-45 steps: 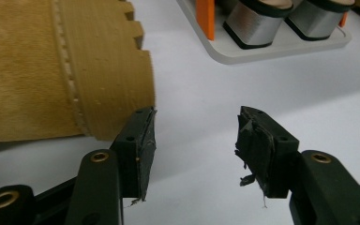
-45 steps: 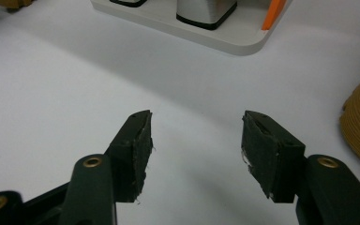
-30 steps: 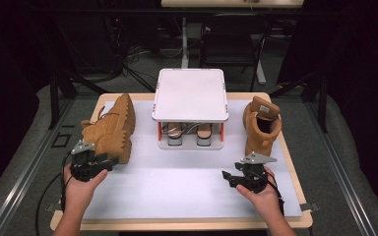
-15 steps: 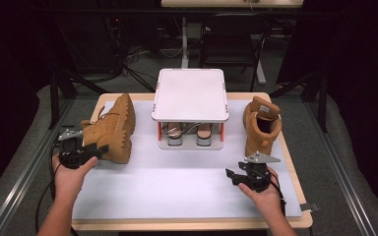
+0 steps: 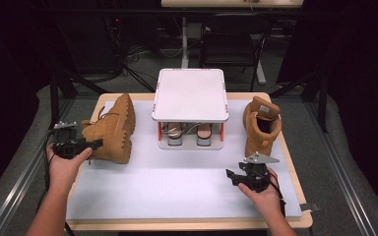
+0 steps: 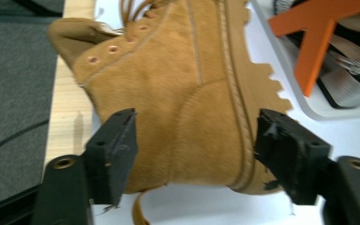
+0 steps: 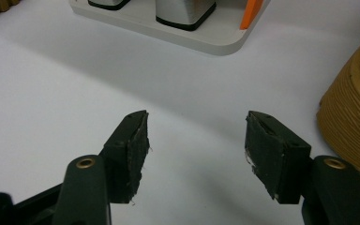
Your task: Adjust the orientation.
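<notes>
A tan suede boot (image 5: 112, 129) lies on its side at the left of the white mat, sole toward the rack. My left gripper (image 5: 94, 144) is at its heel. In the left gripper view the heel of that boot (image 6: 187, 108) sits between the two black jaws, which stand wide on either side of it; the left gripper (image 6: 194, 154) is open. A second tan boot (image 5: 262, 124) stands upright at the right. My right gripper (image 5: 230, 177) hovers open over bare mat in front of it, nothing between its jaws (image 7: 194, 140); the boot's ribbed sole (image 7: 354, 126) is to its right.
A small shoe rack with a white top (image 5: 190, 94) and orange posts stands at the back centre, with a pair of silver-heeled shoes (image 5: 189, 133) on its lower shelf. The white mat (image 5: 167, 191) covers a wooden table (image 5: 295, 172). Dark floor lies past the table's left edge.
My left gripper has swung left and forward from the boot's front side to its heel, and its jaws now straddle the heel. The right gripper has barely shifted.
</notes>
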The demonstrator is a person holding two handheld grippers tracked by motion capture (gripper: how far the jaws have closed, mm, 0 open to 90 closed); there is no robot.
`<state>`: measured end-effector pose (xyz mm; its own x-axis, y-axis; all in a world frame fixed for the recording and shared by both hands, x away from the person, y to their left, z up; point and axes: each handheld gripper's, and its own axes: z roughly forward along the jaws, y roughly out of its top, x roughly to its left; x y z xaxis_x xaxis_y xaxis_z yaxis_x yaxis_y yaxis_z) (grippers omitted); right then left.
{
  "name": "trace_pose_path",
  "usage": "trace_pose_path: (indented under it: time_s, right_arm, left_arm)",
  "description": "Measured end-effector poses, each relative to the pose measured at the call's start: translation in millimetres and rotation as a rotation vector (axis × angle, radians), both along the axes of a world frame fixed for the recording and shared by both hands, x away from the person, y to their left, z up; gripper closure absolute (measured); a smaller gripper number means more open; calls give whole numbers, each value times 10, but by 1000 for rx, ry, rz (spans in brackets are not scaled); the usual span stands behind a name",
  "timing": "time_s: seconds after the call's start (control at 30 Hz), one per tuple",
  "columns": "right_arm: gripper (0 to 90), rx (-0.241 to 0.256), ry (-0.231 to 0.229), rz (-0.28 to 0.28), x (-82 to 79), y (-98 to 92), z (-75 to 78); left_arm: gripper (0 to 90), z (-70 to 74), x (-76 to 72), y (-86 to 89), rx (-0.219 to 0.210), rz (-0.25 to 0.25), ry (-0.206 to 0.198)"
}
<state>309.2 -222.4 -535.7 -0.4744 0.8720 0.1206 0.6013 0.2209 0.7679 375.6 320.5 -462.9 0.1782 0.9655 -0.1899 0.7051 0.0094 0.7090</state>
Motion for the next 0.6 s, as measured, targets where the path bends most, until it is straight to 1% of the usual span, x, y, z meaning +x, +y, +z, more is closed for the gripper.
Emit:
trace_pose_path:
  time_s: [0.03, 0.07, 0.1, 0.13, 0.2, 0.27, 0.4, 0.5, 0.6]
  right_arm:
    - [394, 0, 0, -1, 0, 2, -4]
    - [394, -4, 1, -2, -1, 4, -5]
    - [394, -1, 2, 0, -1, 7, -10]
    - [393, -5, 2, 1, 0, 8, -15]
    - [392, -9, 3, 0, 1, 11, -21]
    - [391, -2, 3, -2, 3, 14, -28]
    - [391, 2, 10, -3, 9, 10, -41]
    - [391, 5, 12, 2, 10, 11, -44]
    - [391, 6, 13, 3, 9, 18, -50]
  left_arm:
    - [280, 4, 21, 20, -13, 1, 12]
    - [271, 3, 39, 32, -29, 12, 16]
    - [270, 3, 54, 45, -37, 19, 21]
    - [269, 5, 74, 65, -42, 19, 30]
    - [264, -5, 97, 79, -49, 29, 34]
    - [262, -27, 133, 100, -55, 38, 48]
    - [262, -73, 214, 111, -44, 47, 77]
    - [262, -85, 257, 111, -51, 58, 83]
    - [263, -83, 302, 117, -42, 65, 89]
